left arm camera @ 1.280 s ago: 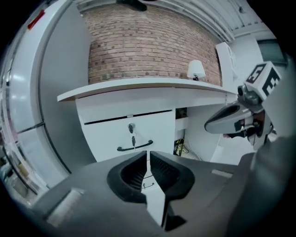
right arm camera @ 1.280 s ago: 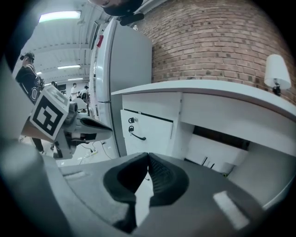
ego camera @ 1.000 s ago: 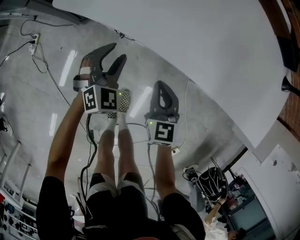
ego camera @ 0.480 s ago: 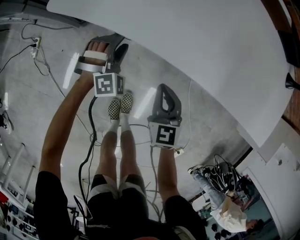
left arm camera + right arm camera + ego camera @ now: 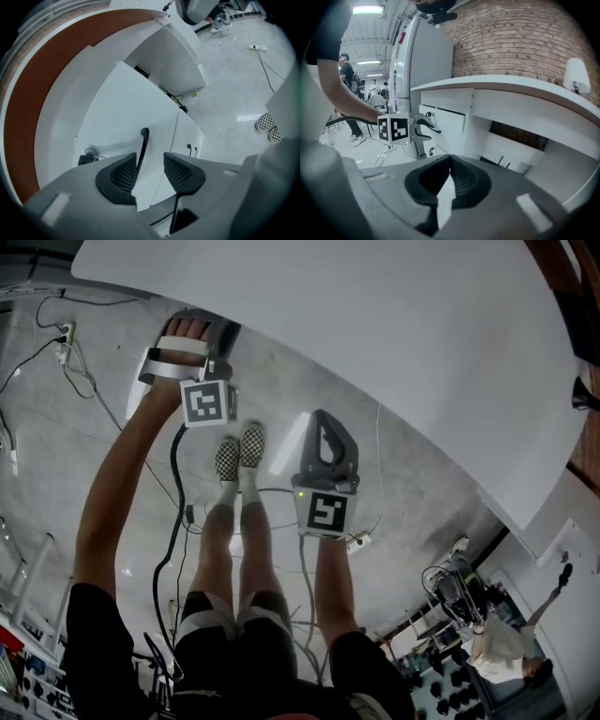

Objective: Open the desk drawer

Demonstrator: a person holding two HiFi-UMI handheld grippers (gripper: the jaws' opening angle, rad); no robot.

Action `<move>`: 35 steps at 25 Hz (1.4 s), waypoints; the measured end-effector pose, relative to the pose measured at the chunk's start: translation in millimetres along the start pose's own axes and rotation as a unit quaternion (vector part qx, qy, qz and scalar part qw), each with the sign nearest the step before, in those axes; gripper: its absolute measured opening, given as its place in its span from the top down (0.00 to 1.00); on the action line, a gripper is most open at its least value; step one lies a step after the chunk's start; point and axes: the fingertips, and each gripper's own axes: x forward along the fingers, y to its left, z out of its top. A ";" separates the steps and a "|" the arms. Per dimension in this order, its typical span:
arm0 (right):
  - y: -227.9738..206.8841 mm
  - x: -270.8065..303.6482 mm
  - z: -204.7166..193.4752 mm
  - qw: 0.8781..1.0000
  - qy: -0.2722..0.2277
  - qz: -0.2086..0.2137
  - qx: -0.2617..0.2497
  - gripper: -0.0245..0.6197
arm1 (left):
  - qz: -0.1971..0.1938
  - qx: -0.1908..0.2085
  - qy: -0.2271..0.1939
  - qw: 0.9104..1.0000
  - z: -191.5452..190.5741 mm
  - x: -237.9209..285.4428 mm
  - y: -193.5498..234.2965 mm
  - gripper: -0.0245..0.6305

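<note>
Jaws of left gripper [image 5: 150, 161]: apart and just been closing. Black drawer handle [image 5: 142, 147] stands between them, close along the left pad, with a gap on the other side; not clamped. Right gripper [image 5: 450, 163]: jaws together, nothing in them.

Versus a second ago, head view: left gripper has gone forward under the edge of the counter [image 5: 394, 343], jaws now hidden there, and its marker cube [image 5: 208, 401] has turned face-on. Right gripper is about where it was.

State of drawer [image 5: 123, 110]: white front below the counter top, round lock [image 5: 89, 152] left of the handle, front looks flush with the neighbouring panel.
</note>
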 end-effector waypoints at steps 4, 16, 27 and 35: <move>0.1 1.7 -1.9 1.000 0.002 -0.001 0.005 0.95 | 0.021 0.022 0.000 1.000 -1.8 4.2 3.4 0.73; -2.4 -2.3 -10.5 1.000 0.012 -0.007 0.010 0.95 | 0.055 0.096 0.007 0.994 -3.6 3.0 6.9 0.92; 8.8 -12.8 -13.7 1.000 0.009 -0.005 0.020 0.95 | 0.030 0.099 0.011 0.995 -7.1 -7.1 0.9 0.93; 14.0 -18.3 -11.6 1.000 0.005 -0.006 0.022 0.95 | 0.007 0.106 0.014 0.994 -14.3 -28.3 -18.3 0.93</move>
